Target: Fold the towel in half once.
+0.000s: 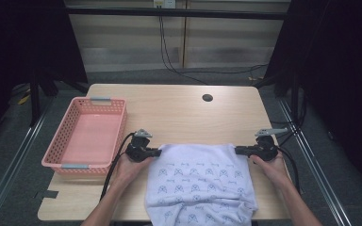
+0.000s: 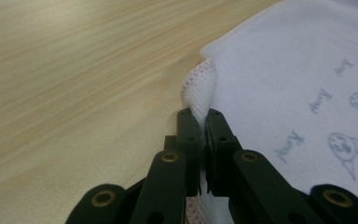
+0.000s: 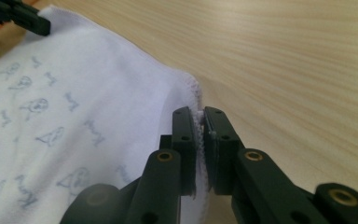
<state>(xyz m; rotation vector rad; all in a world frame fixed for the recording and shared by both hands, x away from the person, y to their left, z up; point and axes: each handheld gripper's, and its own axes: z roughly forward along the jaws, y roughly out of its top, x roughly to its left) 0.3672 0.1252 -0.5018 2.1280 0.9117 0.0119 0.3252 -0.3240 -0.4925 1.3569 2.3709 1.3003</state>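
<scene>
A white cloth (image 1: 200, 181) printed with small blue figures lies spread on the wooden table (image 1: 179, 110), its near part hanging over the front edge. My left gripper (image 1: 158, 152) is shut on the cloth's far left corner (image 2: 200, 88); the left gripper view has that hem pinched between the closed jaws (image 2: 199, 116). My right gripper (image 1: 238, 150) is shut on the far right corner (image 3: 191, 93), with the hem squeezed between its jaws (image 3: 198, 114). The other gripper's black tip (image 3: 25, 18) holds the opposite corner, top left in the right gripper view.
An empty pink plastic basket (image 1: 88, 136) stands on the table's left side, just beside my left hand. A round cable hole (image 1: 207, 98) sits at the back right of the table. Bare wood stretches beyond the cloth.
</scene>
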